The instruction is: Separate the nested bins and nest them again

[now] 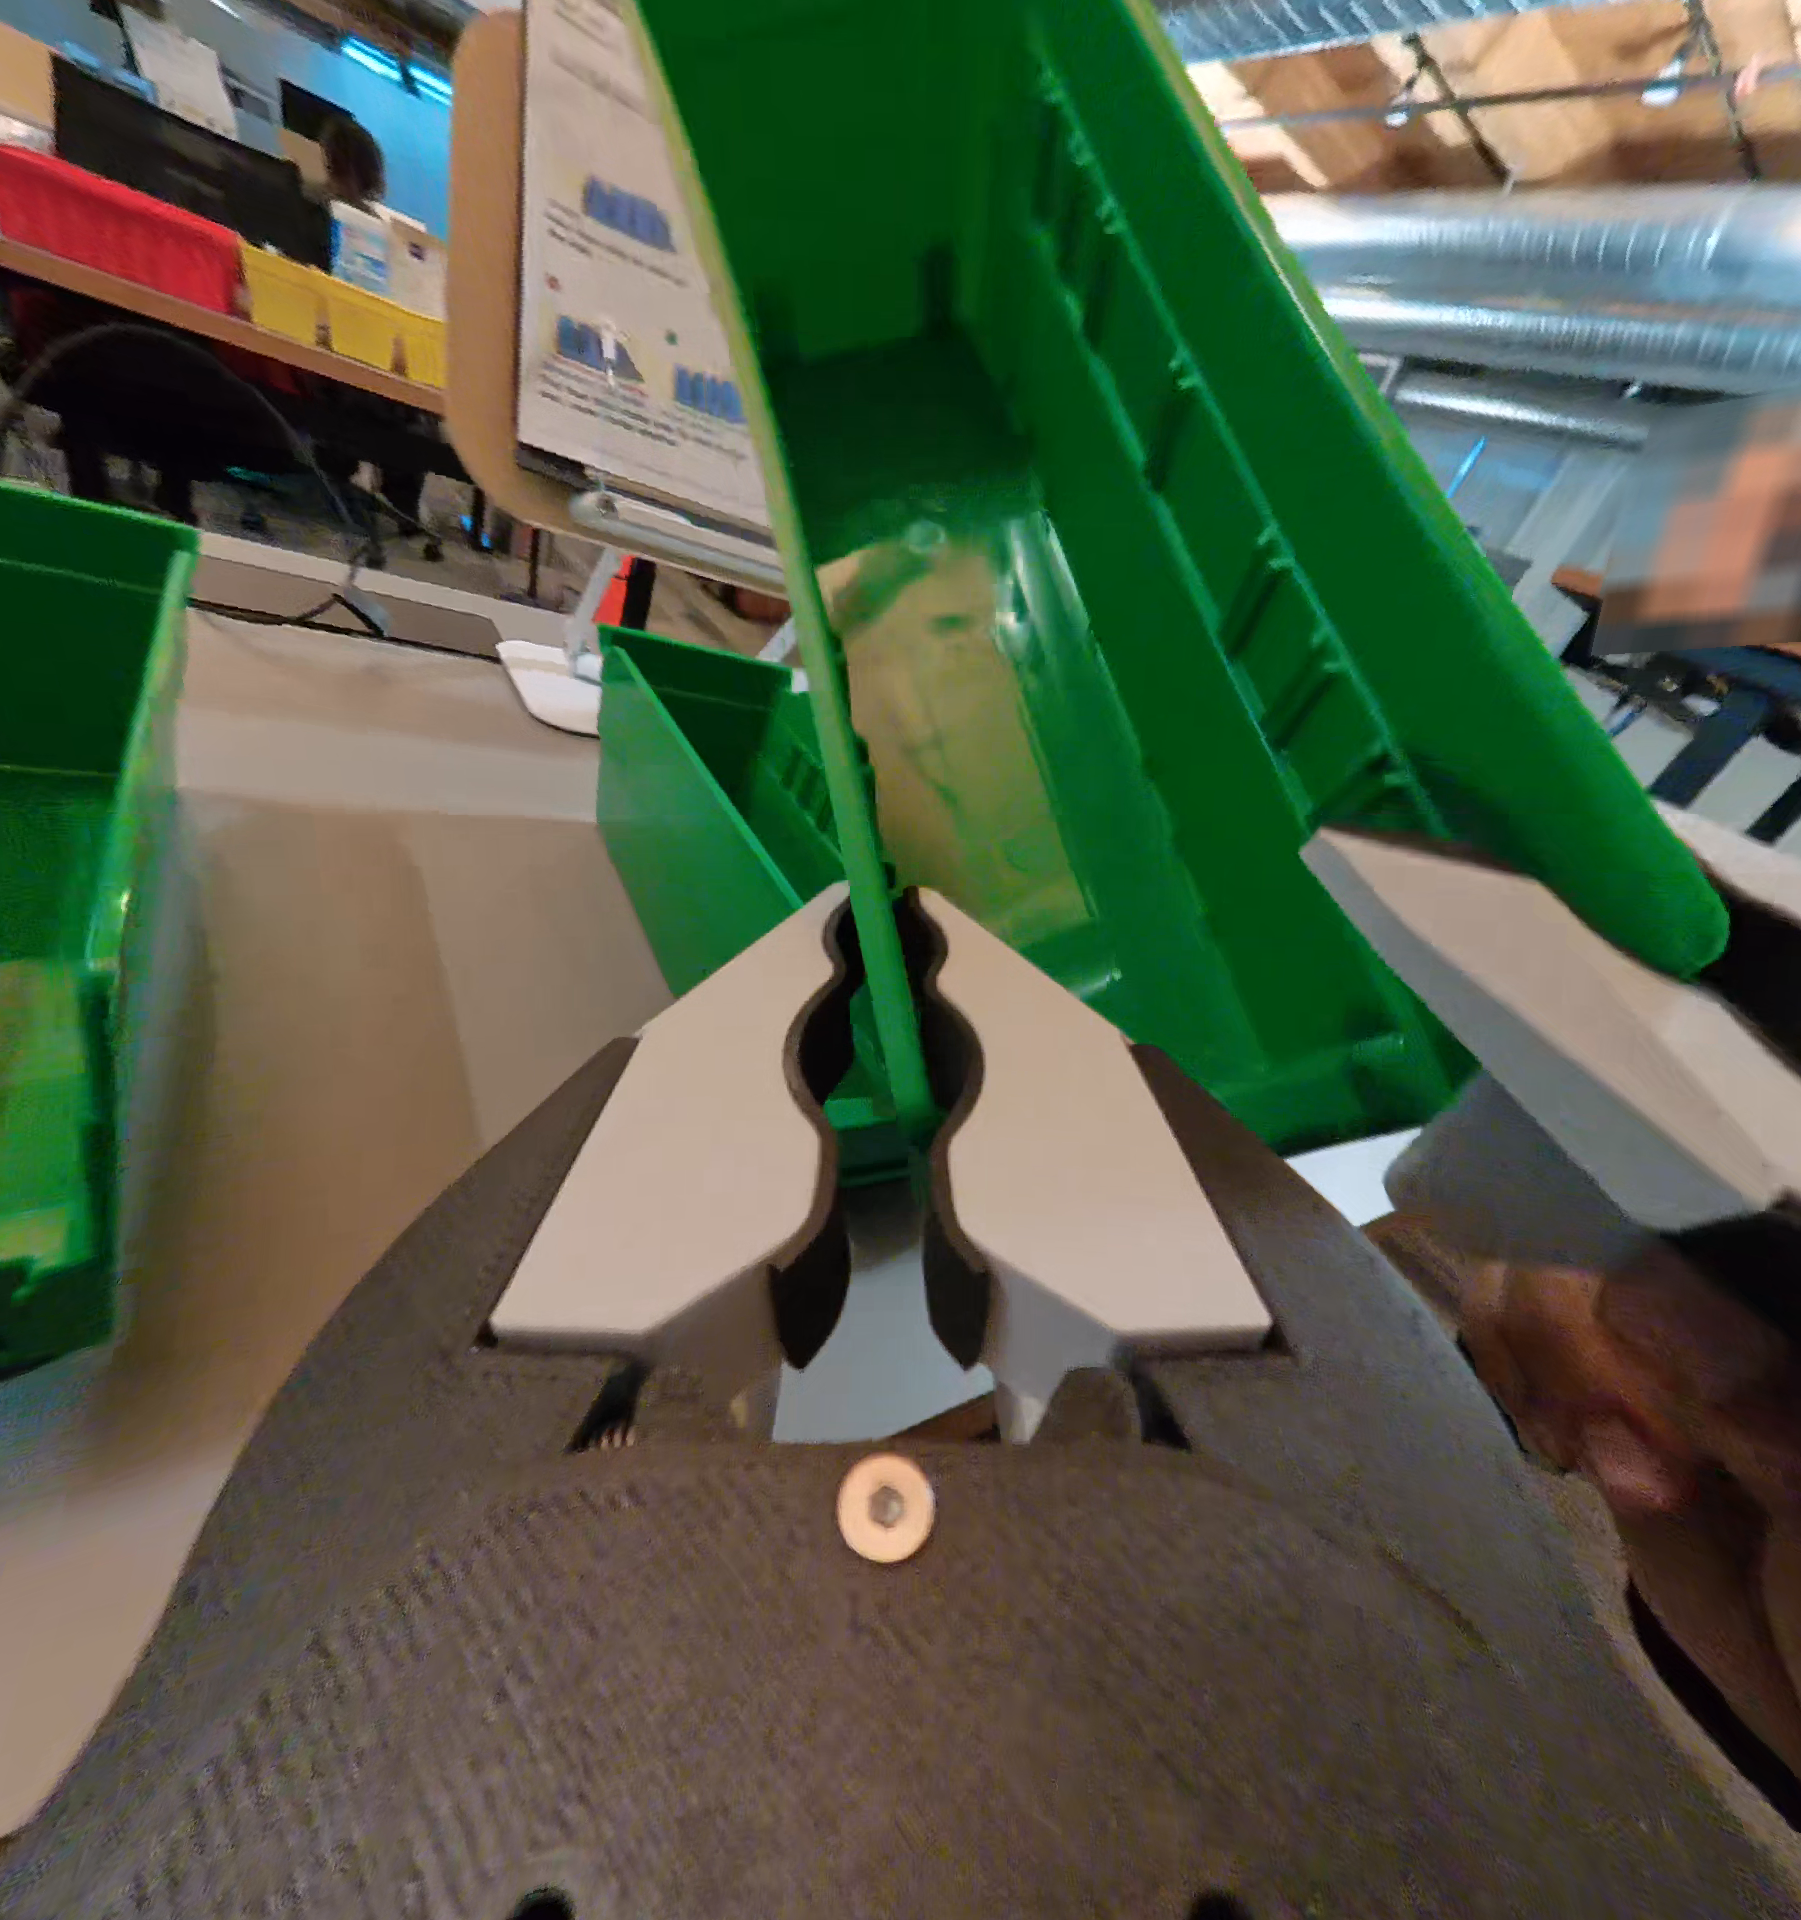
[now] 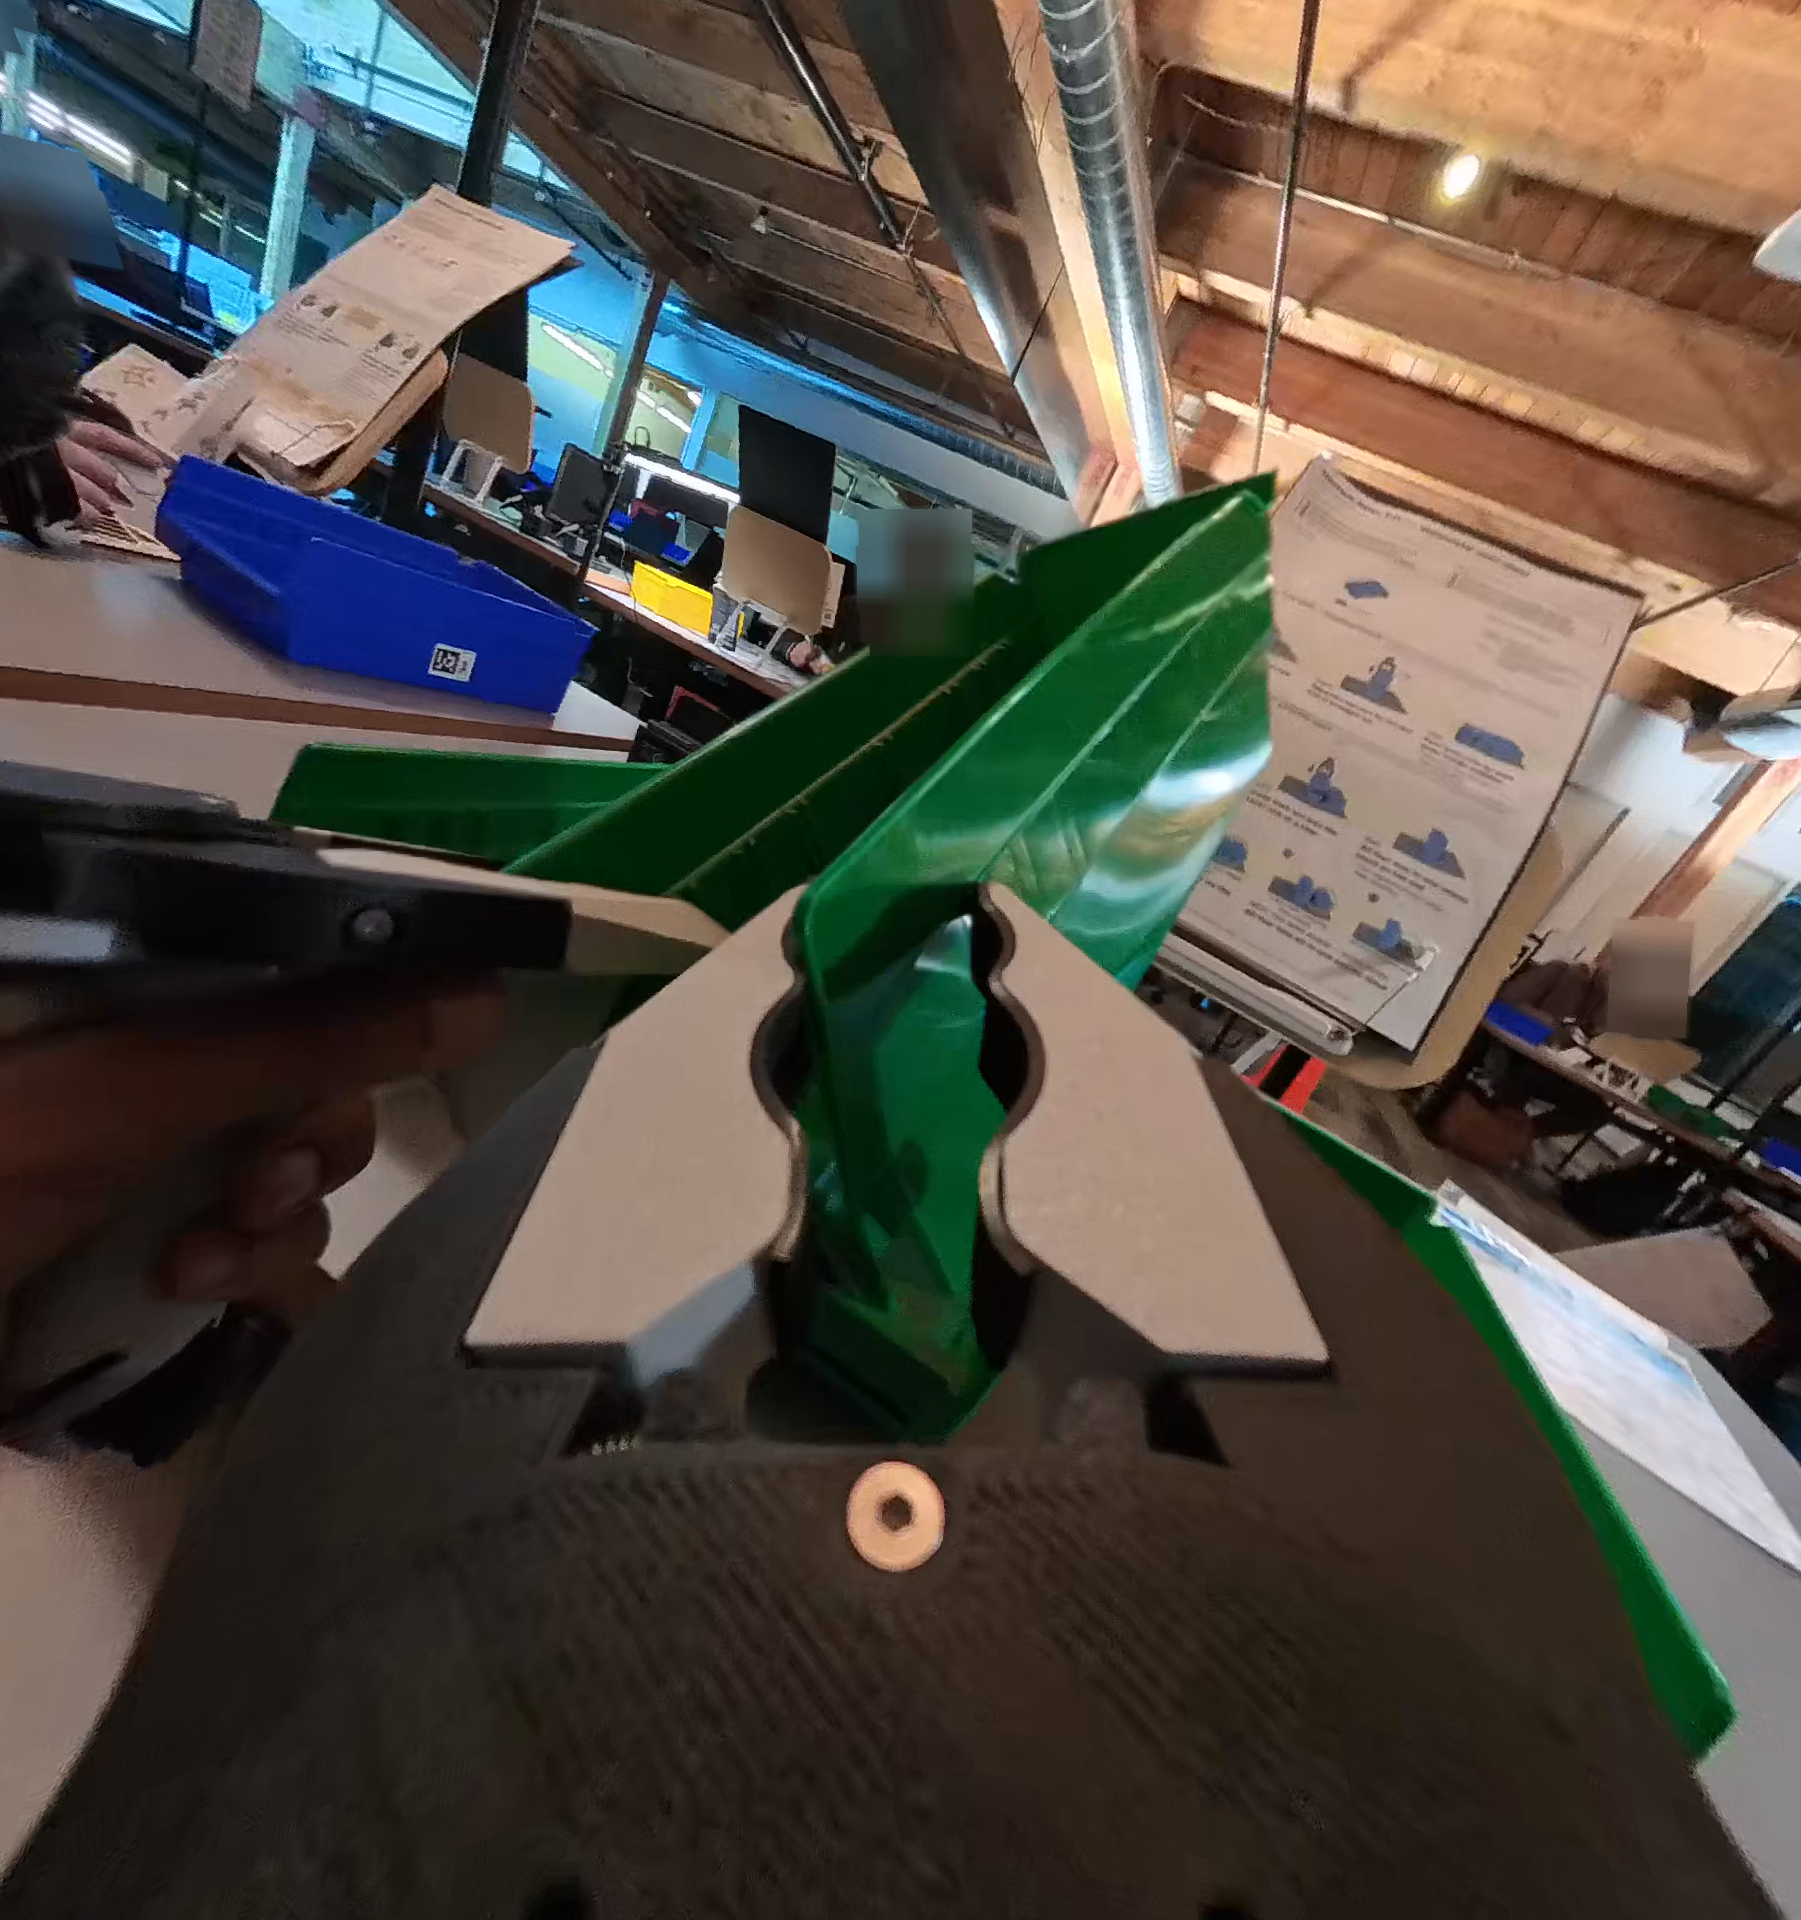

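Observation:
A green bin (image 1: pixel 979 260) is held up off the table (image 1: pixel 376 883), tilted steeply. My left gripper (image 1: pixel 880 904) is shut on its thin side wall, with both pads pressed on it. My right gripper (image 2: pixel 891 914) is open: the bin's other wall (image 2: pixel 1031 748) stands between its fingers, against the left finger, with a gap to the right pad. The right gripper's fingers (image 1: pixel 1561 997) also show at the bin's rim in the left wrist view. The left gripper's finger (image 2: pixel 647 930) shows in the right wrist view.
A second green bin (image 1: pixel 44 779) stands on the table at the left, and a third (image 1: pixel 688 790) lies behind the held one. A blue bin (image 2: pixel 356 592) is on a farther table. A poster board (image 2: pixel 1395 748) stands behind. A person's hand (image 2: pixel 148 1143) is at the left.

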`<state>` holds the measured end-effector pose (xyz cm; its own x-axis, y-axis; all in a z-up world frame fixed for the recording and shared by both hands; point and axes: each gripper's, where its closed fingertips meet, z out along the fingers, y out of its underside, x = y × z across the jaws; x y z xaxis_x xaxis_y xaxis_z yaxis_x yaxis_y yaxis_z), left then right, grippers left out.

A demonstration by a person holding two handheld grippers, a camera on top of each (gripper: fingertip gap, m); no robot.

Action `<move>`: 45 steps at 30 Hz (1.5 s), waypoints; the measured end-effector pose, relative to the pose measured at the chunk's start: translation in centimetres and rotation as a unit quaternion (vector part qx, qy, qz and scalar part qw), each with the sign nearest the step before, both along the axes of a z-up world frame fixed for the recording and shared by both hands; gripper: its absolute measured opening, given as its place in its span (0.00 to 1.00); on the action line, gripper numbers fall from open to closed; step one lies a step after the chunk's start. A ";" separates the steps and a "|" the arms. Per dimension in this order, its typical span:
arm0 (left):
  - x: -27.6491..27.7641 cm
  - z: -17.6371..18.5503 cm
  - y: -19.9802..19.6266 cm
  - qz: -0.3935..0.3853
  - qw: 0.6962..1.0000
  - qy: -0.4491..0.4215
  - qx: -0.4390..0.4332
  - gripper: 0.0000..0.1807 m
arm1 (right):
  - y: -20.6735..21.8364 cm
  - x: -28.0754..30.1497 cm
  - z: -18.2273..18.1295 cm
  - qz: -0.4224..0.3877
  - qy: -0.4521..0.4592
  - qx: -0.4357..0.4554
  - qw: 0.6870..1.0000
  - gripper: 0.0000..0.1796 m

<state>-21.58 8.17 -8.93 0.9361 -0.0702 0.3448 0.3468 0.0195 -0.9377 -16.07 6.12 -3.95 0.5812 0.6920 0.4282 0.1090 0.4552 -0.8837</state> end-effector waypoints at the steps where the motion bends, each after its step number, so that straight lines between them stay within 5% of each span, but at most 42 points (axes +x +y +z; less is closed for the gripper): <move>1: -0.3 0.3 -0.1 -0.008 1.000 -0.016 0.007 0.01 | -0.4 -0.2 0.0 0.003 -0.003 0.004 1.000 0.16; 9: -4.3 2.6 -0.7 0.019 0.999 -0.026 0.032 0.00 | -3.7 -1.3 0.2 0.063 -0.004 0.030 0.998 0.14; 15: -13.1 5.2 -3.2 0.133 0.990 0.020 0.049 0.00 | -3.6 -2.0 -1.8 0.090 -0.018 -0.009 0.996 0.17; 22: -20.6 3.5 -4.7 0.209 0.974 0.079 -0.033 0.01 | -2.8 -2.9 -4.8 0.104 -0.053 -0.040 0.992 0.21; 34: -21.6 -0.8 -3.1 0.210 0.957 0.140 -0.143 0.01 | -3.6 -3.5 -6.3 0.131 -0.082 -0.036 0.987 0.16; 45: -22.8 -1.6 -2.7 0.208 0.963 0.080 -0.151 0.03 | -3.6 -3.7 -6.8 0.131 -0.092 -0.029 0.987 0.17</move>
